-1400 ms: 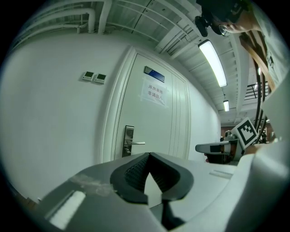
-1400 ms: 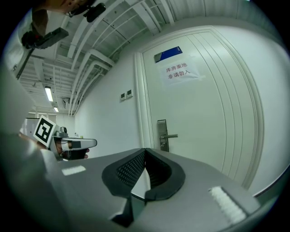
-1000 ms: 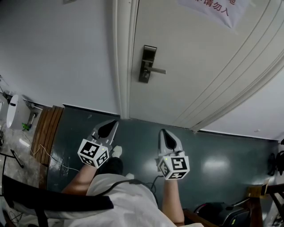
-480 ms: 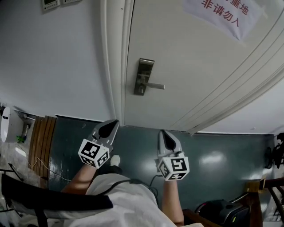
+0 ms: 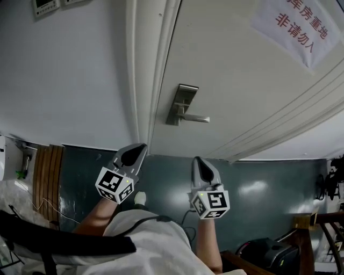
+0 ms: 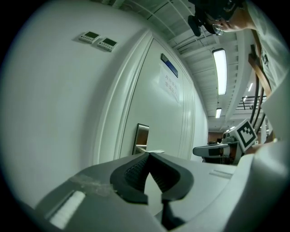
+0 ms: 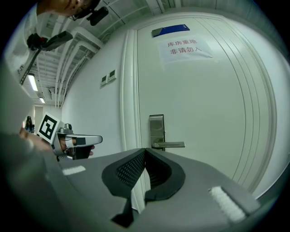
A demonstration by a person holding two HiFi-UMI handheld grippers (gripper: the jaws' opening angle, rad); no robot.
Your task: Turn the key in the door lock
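Note:
A white door [image 5: 242, 80] carries a metal lock plate [image 5: 181, 103] with a lever handle [image 5: 196, 118]. No key can be made out in any view. In the head view my left gripper [image 5: 141, 146] and right gripper [image 5: 196, 159] hang side by side below the lock, well short of the door, both shut and empty. In the left gripper view the lock plate [image 6: 142, 137] shows just above the closed tips of the left gripper [image 6: 148, 154]. The right gripper view has the plate [image 7: 157, 130] and handle [image 7: 171, 145] ahead of the right gripper [image 7: 145, 149].
The white door frame [image 5: 148, 70] and a plain wall [image 5: 64, 70] lie left of the lock. A paper notice [image 5: 293, 29] hangs on the door. Wall control panels [image 5: 45, 6] sit at top left. A wooden slatted piece [image 5: 47, 172], cables and a dark bag [image 5: 263, 255] lie on the green floor.
The door and lock have grown larger in the head view, and the lock has slid right and lower. Both grippers have advanced toward the door side by side, still closed.

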